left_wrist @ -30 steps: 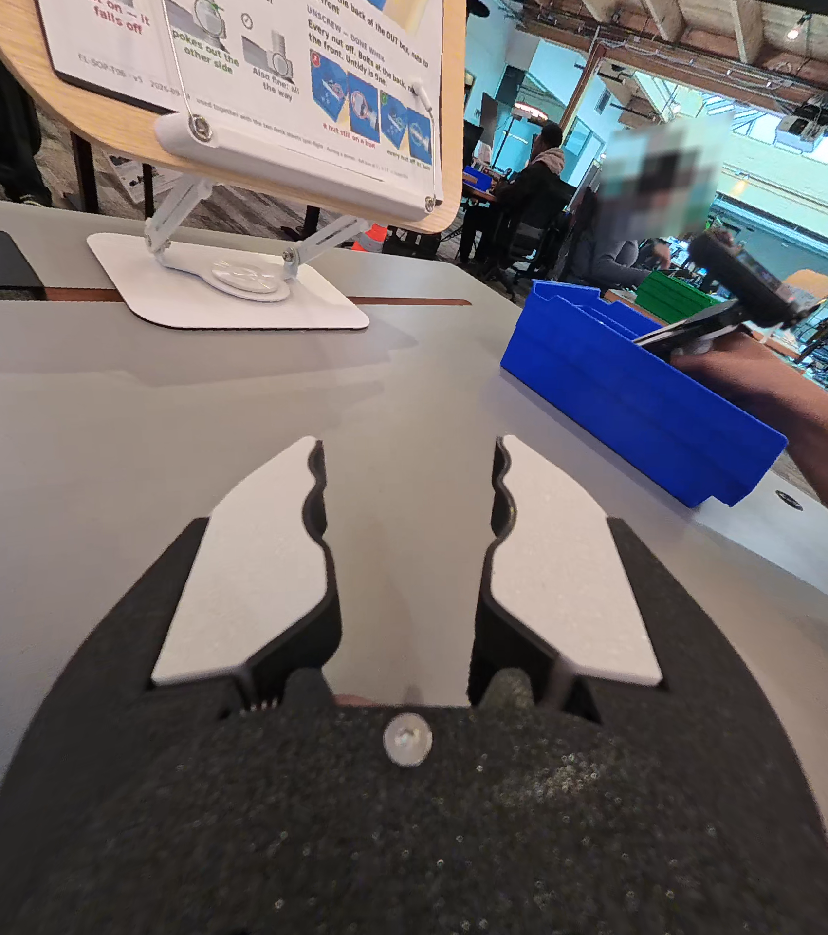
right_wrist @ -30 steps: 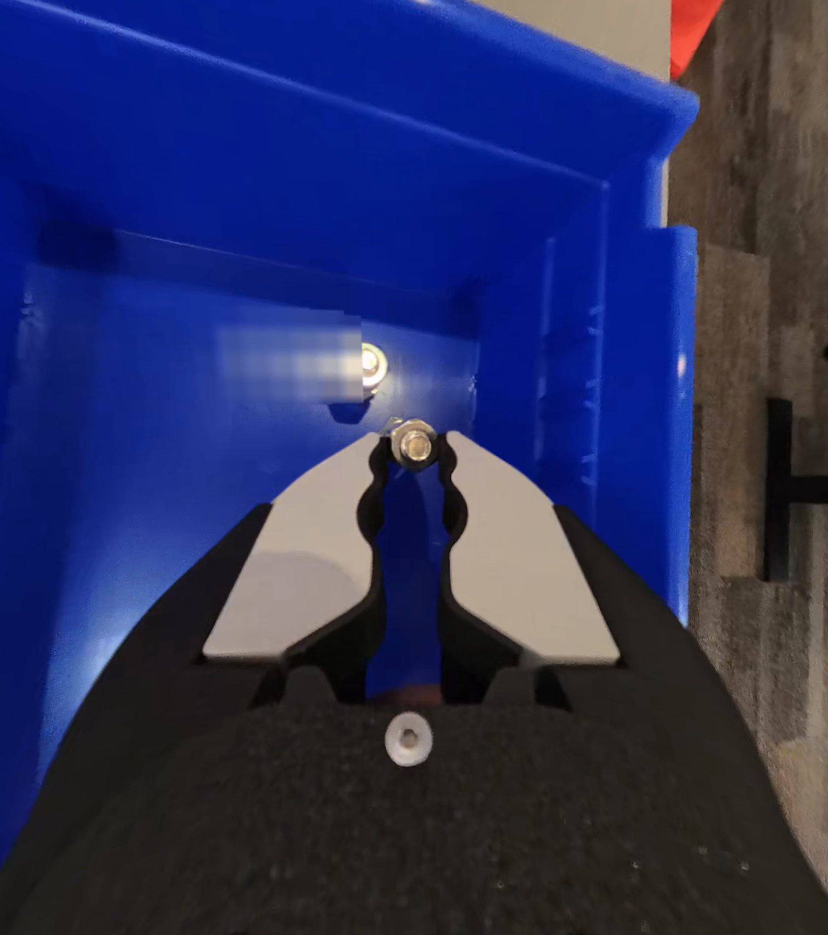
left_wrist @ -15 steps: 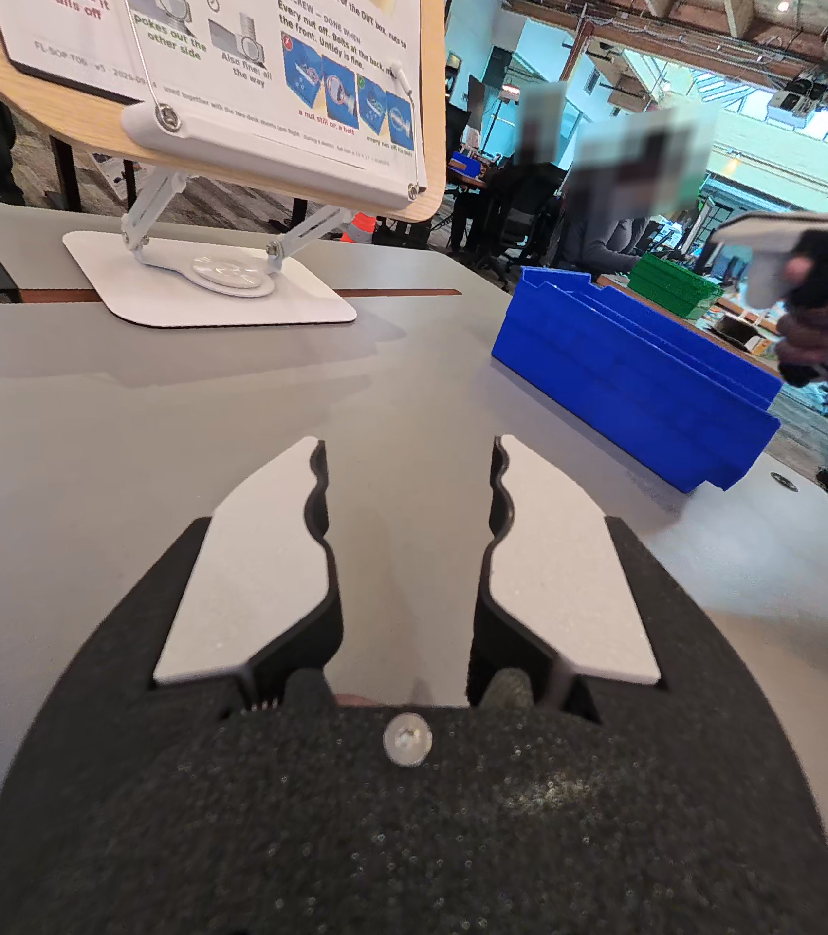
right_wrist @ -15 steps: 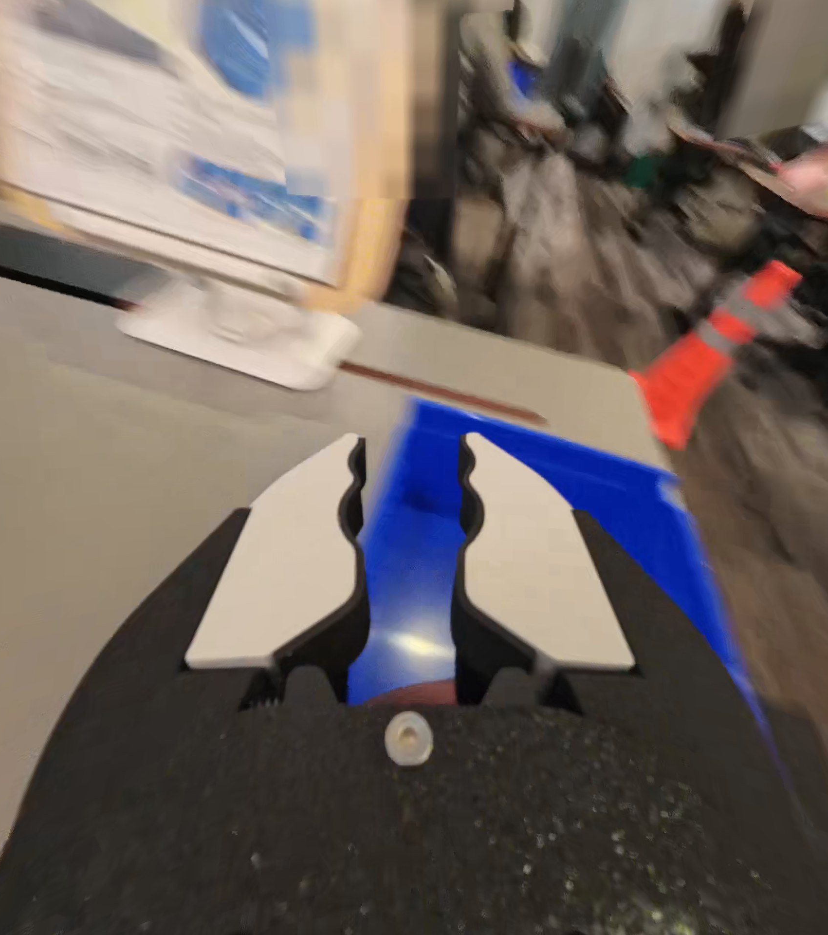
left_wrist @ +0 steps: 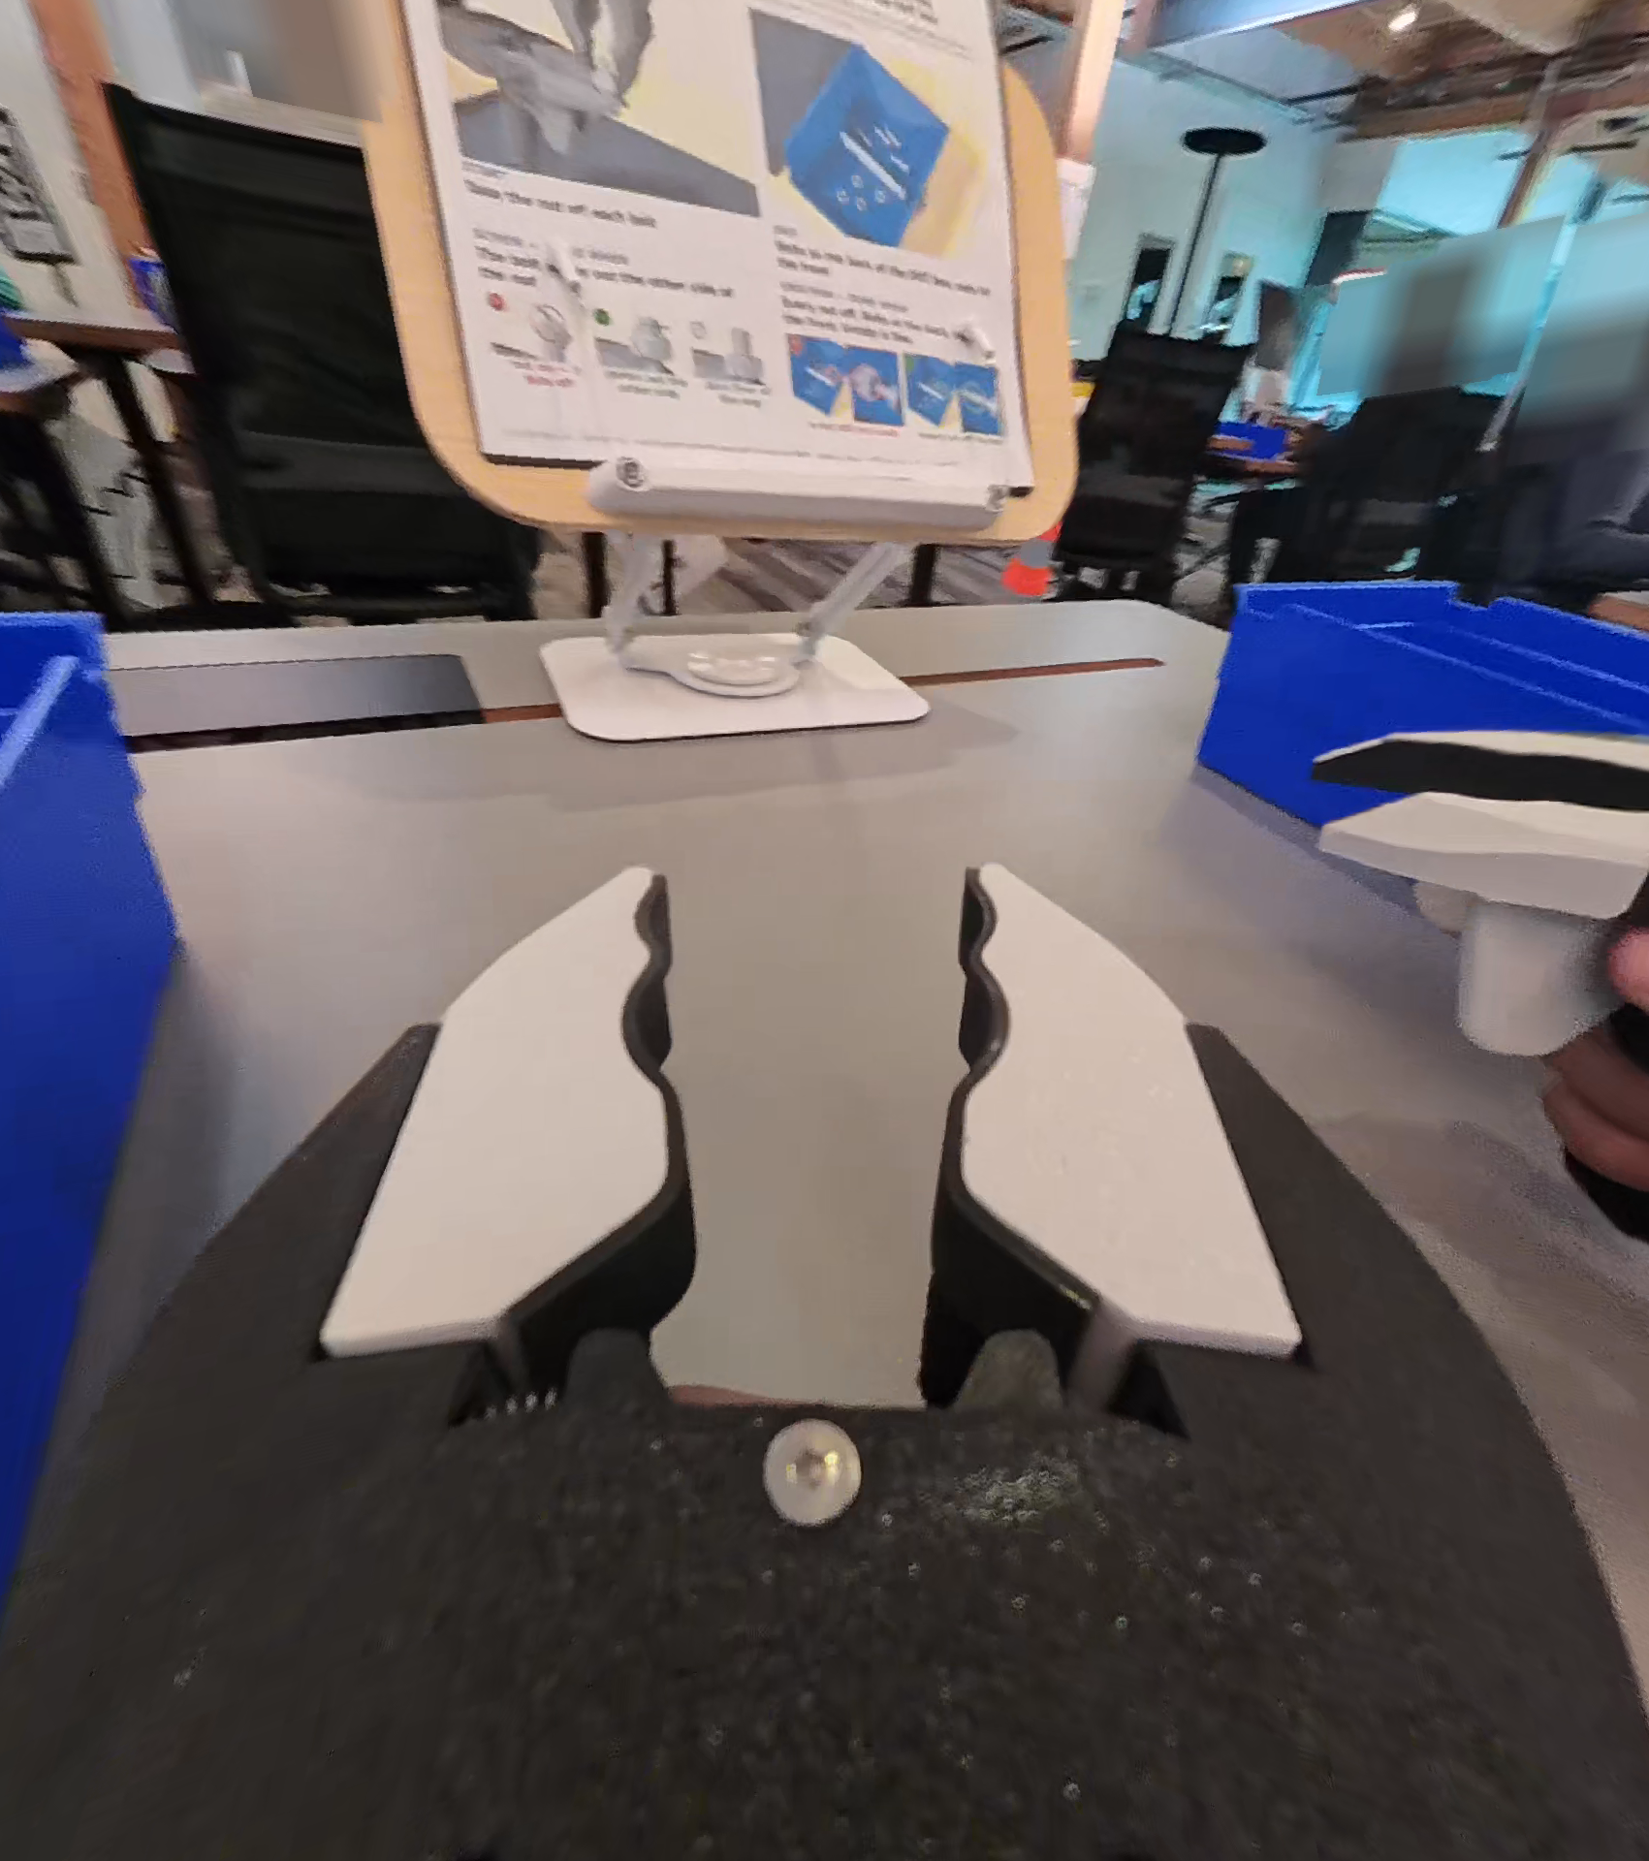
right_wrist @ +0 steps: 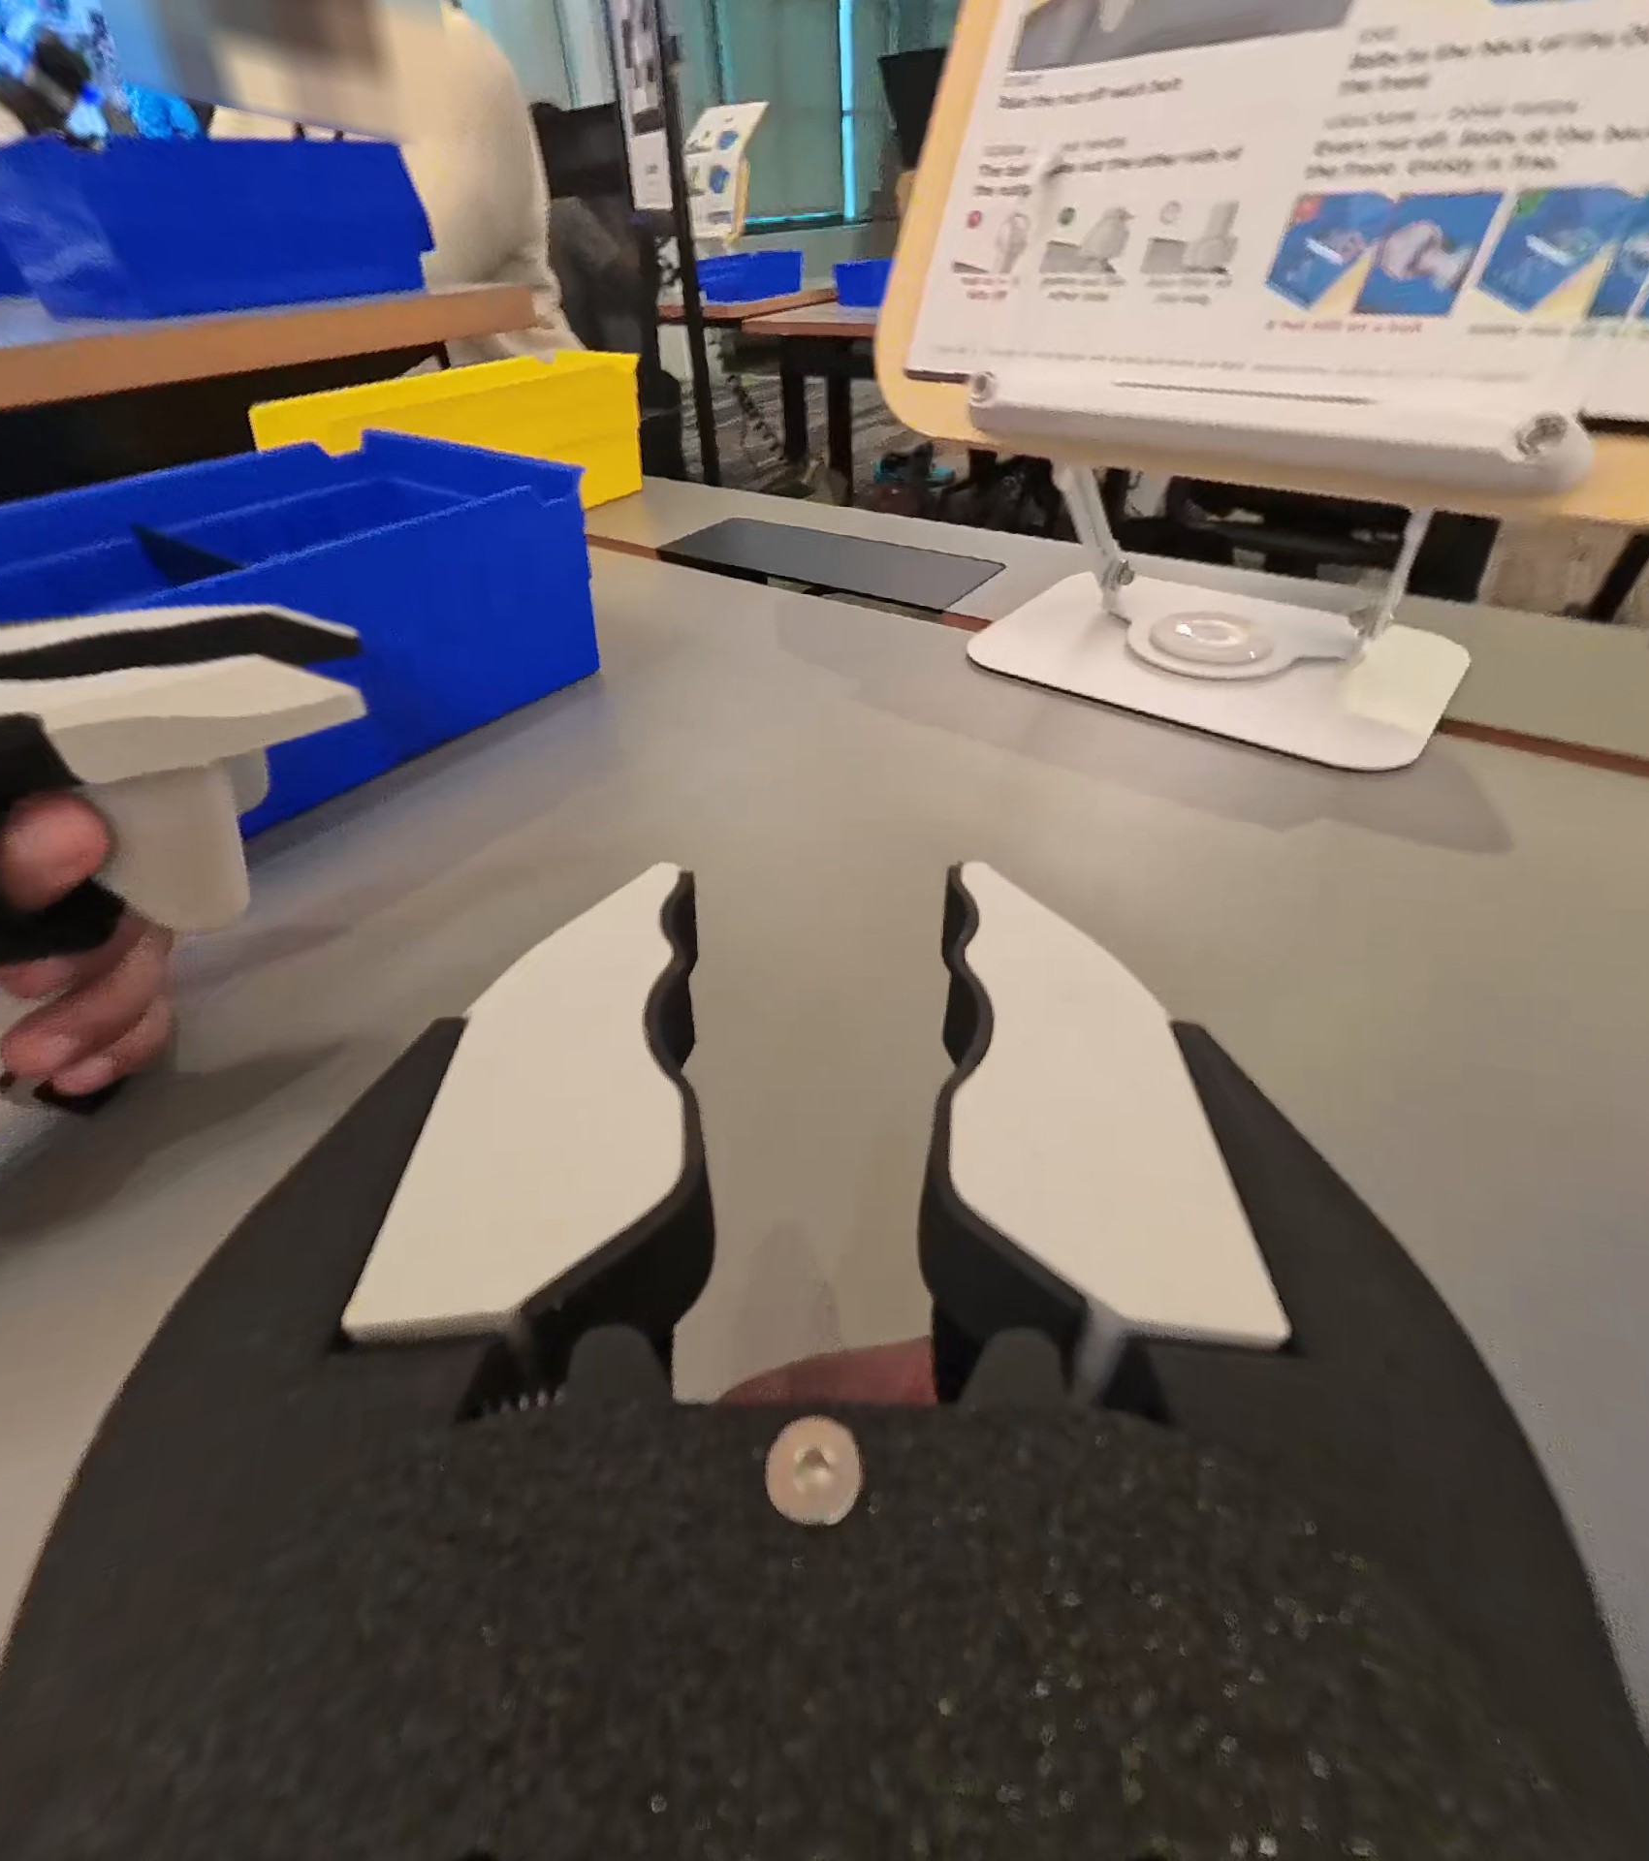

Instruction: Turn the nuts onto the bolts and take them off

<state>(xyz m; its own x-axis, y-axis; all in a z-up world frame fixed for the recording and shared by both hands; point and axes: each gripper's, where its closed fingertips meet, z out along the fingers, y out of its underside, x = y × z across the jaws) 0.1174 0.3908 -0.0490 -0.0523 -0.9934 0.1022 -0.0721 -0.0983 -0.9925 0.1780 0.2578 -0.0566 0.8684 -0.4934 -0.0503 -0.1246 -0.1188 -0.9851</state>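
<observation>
Both the left tool (left_wrist: 815, 911) and the right tool (right_wrist: 818, 906) hang over the grey worktop (left_wrist: 800, 806) with jaws apart, holding nothing. An instruction board on a white stand (left_wrist: 734, 685) faces them. Blue bins (left_wrist: 4, 906) (left_wrist: 1465, 685) flank them; no nuts or bolts show.

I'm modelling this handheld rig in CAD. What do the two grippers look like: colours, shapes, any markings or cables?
Both match. The left gripper and right gripper each have a black, rough-textured fan-shaped body with one silver screw at its centre. Two flat white-topped fingers taper forward; their black inner edges are wavy. From the side, the right gripper shows a white block above a black handle. No cables or markings visible.
</observation>
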